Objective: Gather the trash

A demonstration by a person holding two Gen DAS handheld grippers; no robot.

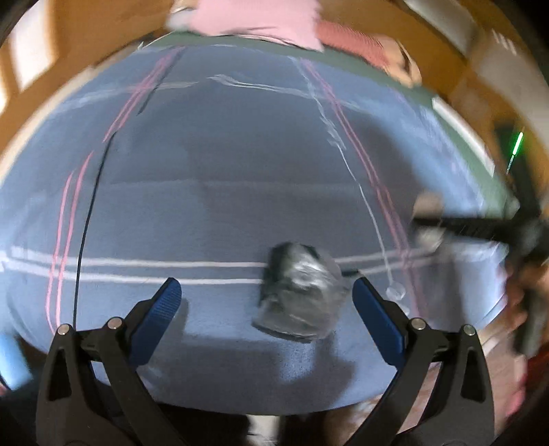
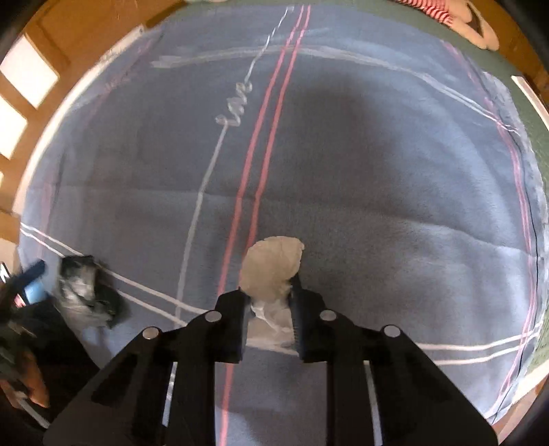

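two grippers over a blue blanket, one holding trash, one hovering above more.

the right gripper [image 2: 269, 302] is clenched on a crumpled beige-white wad of paper [image 2: 272, 269], which sticks out past its fingertips above the blue blanket [image 2: 377, 206] with its pink and white stripes. the left gripper [image 1: 266, 298] hangs with its blue pads [image 1: 168, 298] spread wide and nothing between them yet; a crinkled clear plastic wrapper with something dark inside [image 1: 298, 295] lies on the blanket just inside the right-hand pad. from the right wrist view that same wrapper [image 2: 85, 291] sits off to the left, near the other gripper's blue tip. pink cloth [image 1: 260, 17] lies at the blanket's far edge. the left view is blurred.
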